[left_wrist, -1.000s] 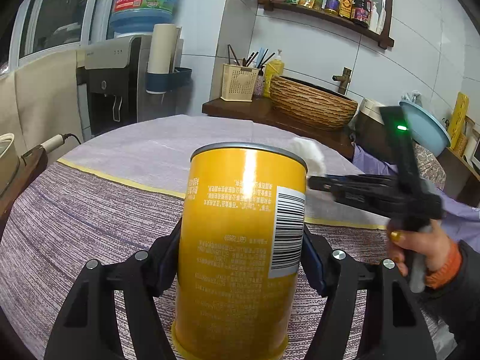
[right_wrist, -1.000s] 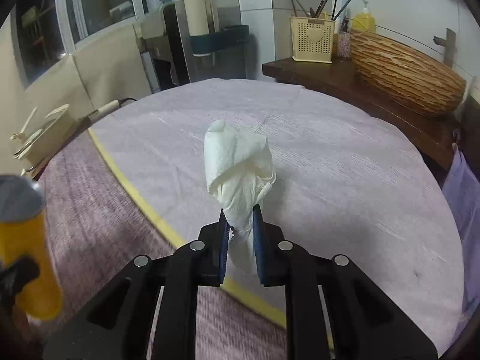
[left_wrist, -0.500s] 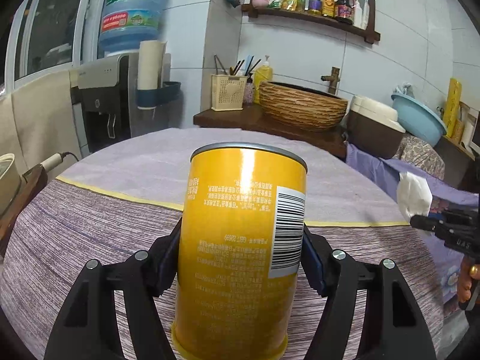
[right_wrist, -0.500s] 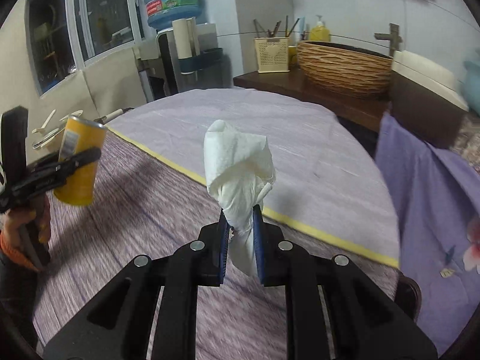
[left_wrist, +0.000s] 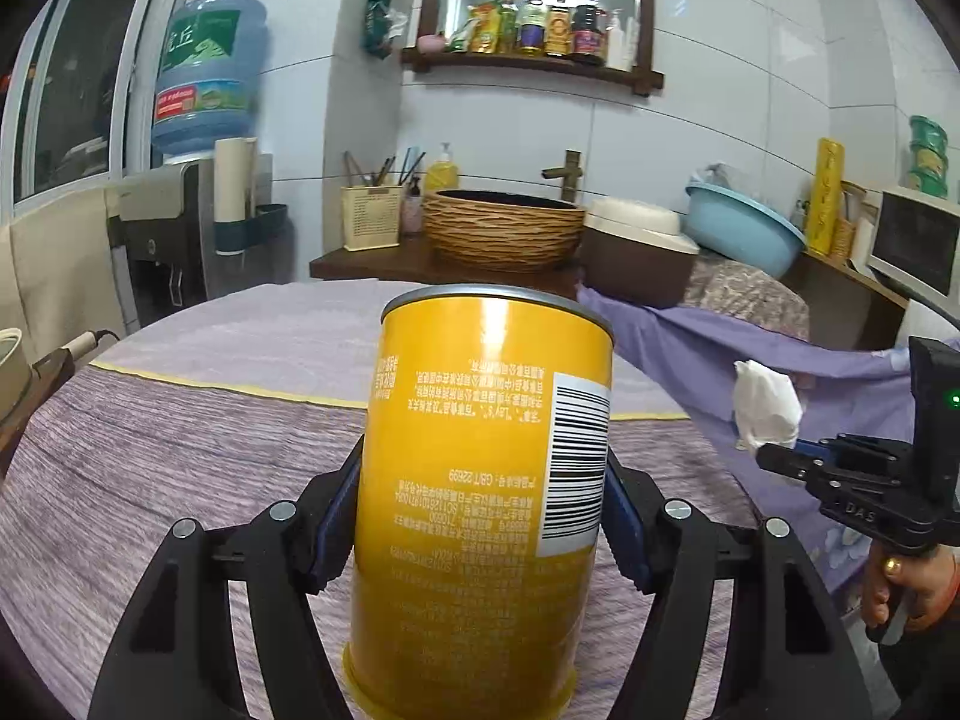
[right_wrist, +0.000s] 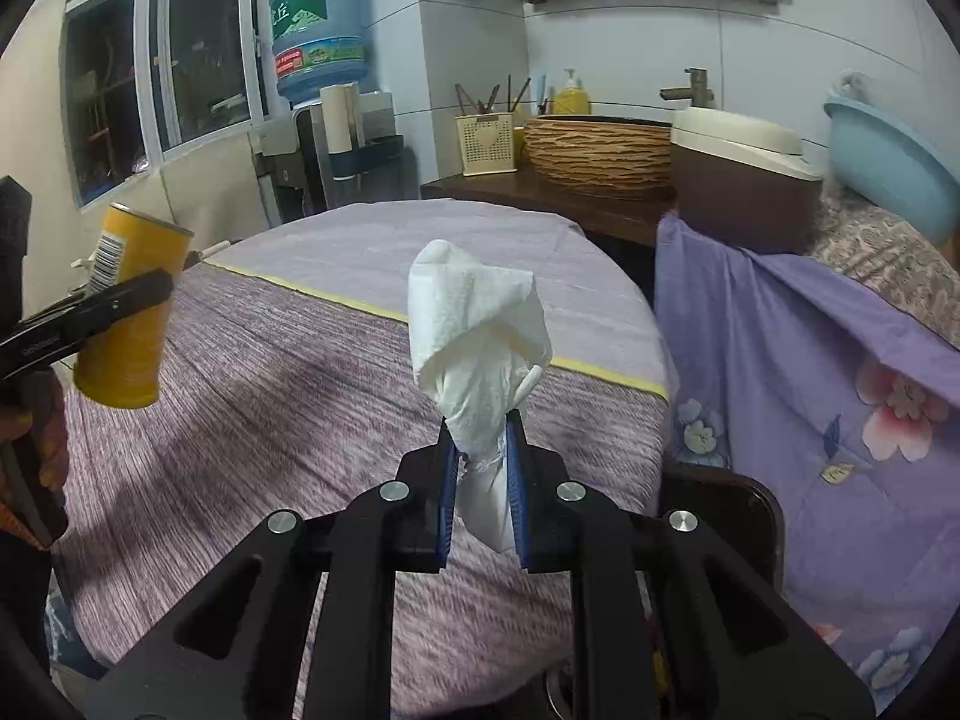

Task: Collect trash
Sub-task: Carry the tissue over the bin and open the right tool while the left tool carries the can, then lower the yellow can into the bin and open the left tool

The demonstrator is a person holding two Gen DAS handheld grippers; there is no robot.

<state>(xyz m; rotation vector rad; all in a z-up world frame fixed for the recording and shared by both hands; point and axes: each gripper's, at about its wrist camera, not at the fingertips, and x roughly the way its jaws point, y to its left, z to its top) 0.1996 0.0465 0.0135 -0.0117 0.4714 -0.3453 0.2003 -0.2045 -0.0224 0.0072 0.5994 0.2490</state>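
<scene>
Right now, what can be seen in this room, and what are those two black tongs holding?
yellow can: one, yellow with barcode, clamped in the left tongs above the table
tissue wad: one, white, pinched in the right tongs
round table: one, purple cloth with yellow stripe, beneath both tongs
water jug: one, blue, atop the dispenser
wicker basin: one, tan, on the dark counter
chopstick holder: one, cream, beside the basin
plastic basin: one, light blue, far right
bottle shelf: one, dark wood, on the wall
left tongs: black, shut on the can
right tongs: black, shut on the tissue
</scene>
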